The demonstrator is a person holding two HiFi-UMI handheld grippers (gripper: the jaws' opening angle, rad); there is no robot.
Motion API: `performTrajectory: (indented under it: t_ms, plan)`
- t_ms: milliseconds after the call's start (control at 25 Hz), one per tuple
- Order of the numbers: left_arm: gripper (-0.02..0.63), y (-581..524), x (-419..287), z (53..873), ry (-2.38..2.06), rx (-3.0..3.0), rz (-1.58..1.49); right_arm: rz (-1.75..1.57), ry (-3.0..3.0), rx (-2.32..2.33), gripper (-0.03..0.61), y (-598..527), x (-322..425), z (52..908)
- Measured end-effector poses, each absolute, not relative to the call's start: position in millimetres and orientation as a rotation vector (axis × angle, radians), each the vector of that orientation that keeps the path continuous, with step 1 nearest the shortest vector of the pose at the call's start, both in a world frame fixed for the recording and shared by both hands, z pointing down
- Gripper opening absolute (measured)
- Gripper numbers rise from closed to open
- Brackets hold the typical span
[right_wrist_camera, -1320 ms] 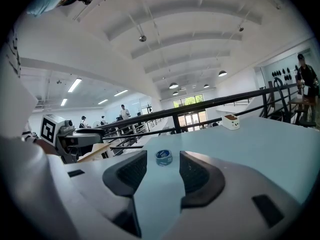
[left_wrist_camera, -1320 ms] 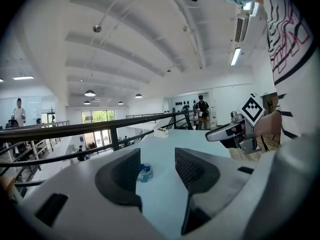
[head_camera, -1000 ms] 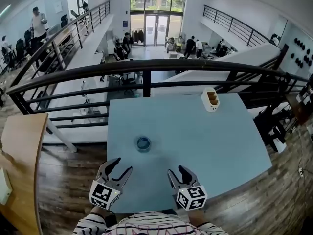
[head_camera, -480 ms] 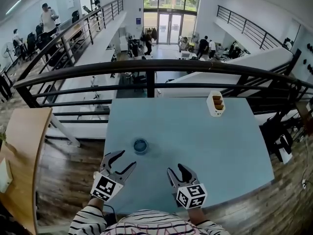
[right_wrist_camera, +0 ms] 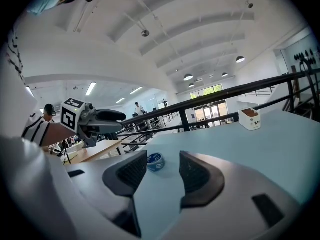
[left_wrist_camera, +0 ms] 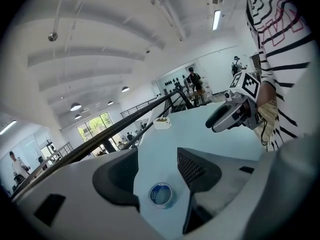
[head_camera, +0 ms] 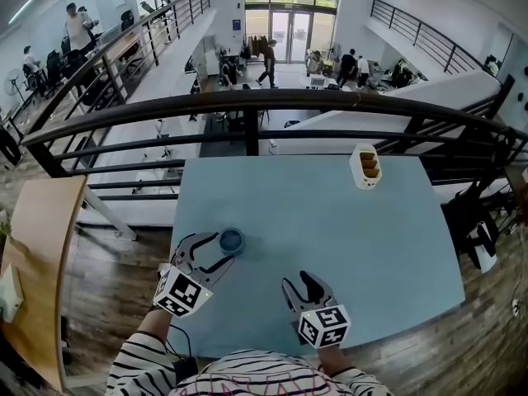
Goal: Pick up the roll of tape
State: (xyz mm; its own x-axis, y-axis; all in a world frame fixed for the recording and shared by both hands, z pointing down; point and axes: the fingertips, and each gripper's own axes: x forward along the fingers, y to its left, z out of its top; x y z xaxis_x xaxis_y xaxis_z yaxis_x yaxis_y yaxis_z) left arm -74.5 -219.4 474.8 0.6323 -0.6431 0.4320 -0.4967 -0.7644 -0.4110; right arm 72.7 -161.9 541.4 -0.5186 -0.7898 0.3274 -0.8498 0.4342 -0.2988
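The roll of tape [head_camera: 231,240], blue with a pale core, lies flat on the light blue table [head_camera: 330,221] near its left edge. My left gripper [head_camera: 221,251] is at the roll, its jaws opening. The roll sits at the mouth of the gap, and neither pad touches it. In the left gripper view the tape [left_wrist_camera: 162,195] shows low between the two dark pads of the left gripper [left_wrist_camera: 157,159]. My right gripper [head_camera: 297,285] stands open and empty further right, near the front edge. In its own view the right gripper [right_wrist_camera: 163,159] has the tape [right_wrist_camera: 155,161] well beyond its jaws.
A small white box [head_camera: 365,166] with brown contents stands at the table's far right. A black railing [head_camera: 247,106] runs along the far edge, with a drop to a lower floor behind. A wooden counter [head_camera: 33,254] stands to the left. People stand in the distance.
My left gripper has moved forward and to the right up to the tape and rolled, with its jaws spreading wider. The right gripper has shifted slightly.
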Motion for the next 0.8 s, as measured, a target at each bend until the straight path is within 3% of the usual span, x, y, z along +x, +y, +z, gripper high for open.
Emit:
performTrajectory:
  t_ms: [800]
  plan:
    - [0.235,-277.9,-51.7,615.5,0.635,-2.614,-1.38,0.734,-2.492,1.453,0.196,-193.6,91.2,572.9]
